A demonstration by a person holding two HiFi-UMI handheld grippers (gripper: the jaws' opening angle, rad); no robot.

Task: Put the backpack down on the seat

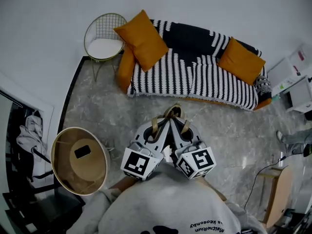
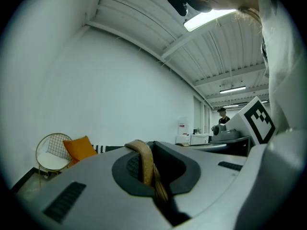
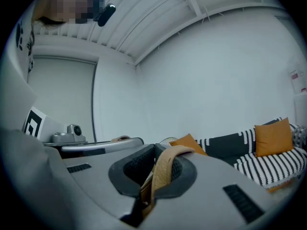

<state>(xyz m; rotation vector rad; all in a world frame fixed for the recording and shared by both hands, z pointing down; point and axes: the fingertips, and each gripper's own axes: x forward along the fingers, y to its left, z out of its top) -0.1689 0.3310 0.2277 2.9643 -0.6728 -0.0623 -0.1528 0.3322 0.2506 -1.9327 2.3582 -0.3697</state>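
Left gripper (image 2: pixel 154 174) fingers clamped on tan strap (image 2: pixel 143 158), right gripper (image 3: pixel 152 174) likewise

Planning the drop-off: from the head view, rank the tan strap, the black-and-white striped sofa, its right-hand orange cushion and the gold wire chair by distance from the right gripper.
1. tan strap: clamped by the right gripper
2. black-and-white striped sofa: straight ahead
3. orange cushion: sofa's right end
4. gold wire chair: far left, beyond the sofa
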